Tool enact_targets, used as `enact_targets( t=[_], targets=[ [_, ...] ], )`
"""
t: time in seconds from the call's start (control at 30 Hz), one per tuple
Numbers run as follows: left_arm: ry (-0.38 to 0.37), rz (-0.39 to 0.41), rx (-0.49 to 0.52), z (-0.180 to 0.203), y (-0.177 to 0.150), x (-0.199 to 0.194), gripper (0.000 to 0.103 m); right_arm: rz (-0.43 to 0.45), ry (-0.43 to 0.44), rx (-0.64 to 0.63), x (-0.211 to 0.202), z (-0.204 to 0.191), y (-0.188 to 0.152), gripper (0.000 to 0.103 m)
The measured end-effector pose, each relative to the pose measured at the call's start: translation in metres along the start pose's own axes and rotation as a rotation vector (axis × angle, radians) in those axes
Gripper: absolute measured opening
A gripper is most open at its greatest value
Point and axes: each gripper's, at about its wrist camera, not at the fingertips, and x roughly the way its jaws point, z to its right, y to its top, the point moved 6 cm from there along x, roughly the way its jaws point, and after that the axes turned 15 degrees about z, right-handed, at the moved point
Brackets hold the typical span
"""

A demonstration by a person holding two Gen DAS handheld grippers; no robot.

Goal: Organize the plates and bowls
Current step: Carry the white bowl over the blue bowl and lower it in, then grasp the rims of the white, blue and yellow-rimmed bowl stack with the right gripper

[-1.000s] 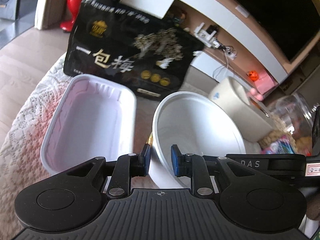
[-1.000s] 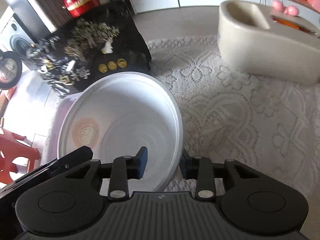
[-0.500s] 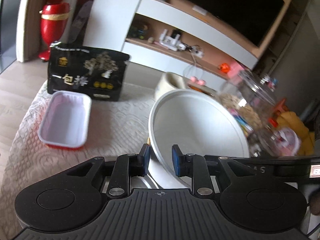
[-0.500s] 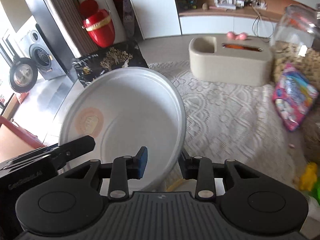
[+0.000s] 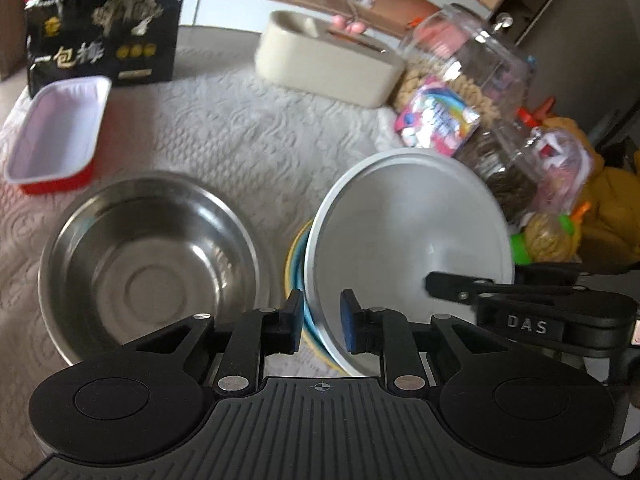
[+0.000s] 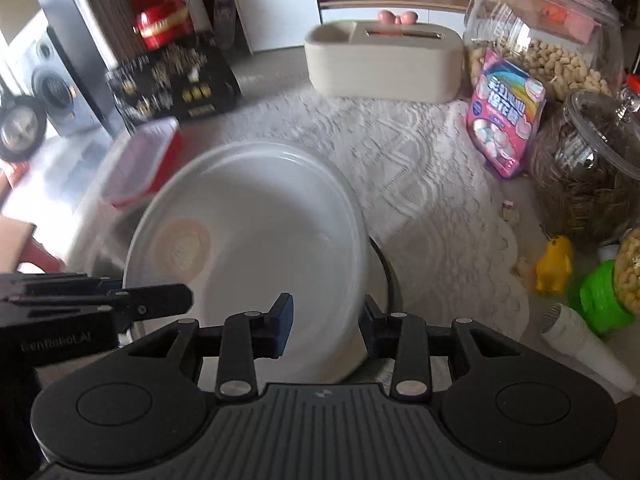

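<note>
Living-room table w/ white lace cloth (image 5: pixel 224 128), TV shelf behind. White bowl (image 5: pixel 408 240) is being held up off the cloth, tilted, open side facing the left-wrist cam; round, so no long axis. In the right-wrist view the same bowl (image 6: pixel 256 248) is showing a faint round tan mark on its wall. Left gripper (image 5: pixel 320 320) is pinching the bowl's near rim, narrow gap. Right gripper (image 6: pixel 324 320) is clamping the opposite rim, wider gap. Yellow/blue rims are peeking out behind the bowl. Steel bowl (image 5: pixel 148 264) is sitting upright on the cloth just left of it. Red tray (image 5: pixel 56 136), white inside, is lying further back-left. Black bag (image 5: pixel 104 32) is standing behind, reading "一包梅". "DAS" is showing on the right gripper's body.
</note>
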Motion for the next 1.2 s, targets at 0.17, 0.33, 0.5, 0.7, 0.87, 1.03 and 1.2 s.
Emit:
enact_targets(
  t=[0.17,0.33,0.5,0.7,0.87,1.03,1.2],
  targets=[
    [0.013,0.045,-0.001,-0.004,0.01,-0.01,0.022,0.051,-0.004,0.002,-0.006,0.007,0.008,0.042],
    [0.036,0.037,-0.001,-0.005,0.008,-0.005,0.022,0.063,-0.016,0.058,-0.003,0.022,0.012,0.046],
    [0.045,0.007,0.019,-0.005,0.007,0.011,0.024,0.029,-0.014,0.1,0.015,0.035,0.002,0.05],
    [0.047,-0.038,0.027,-0.01,0.008,0.036,0.031,-0.058,0.056,0.155,0.047,0.045,-0.01,0.054],
    [0.038,-0.039,0.045,-0.005,0.006,0.046,0.029,-0.098,0.158,0.262,0.061,0.049,-0.026,0.055],
    [0.046,-0.096,0.063,0.001,-0.005,0.061,0.031,-0.136,0.164,0.272,0.062,0.039,-0.028,0.061],
    [0.072,-0.114,0.086,0.007,-0.008,0.064,0.033,-0.206,0.235,0.336,0.073,0.041,-0.042,0.061]
  ],
)
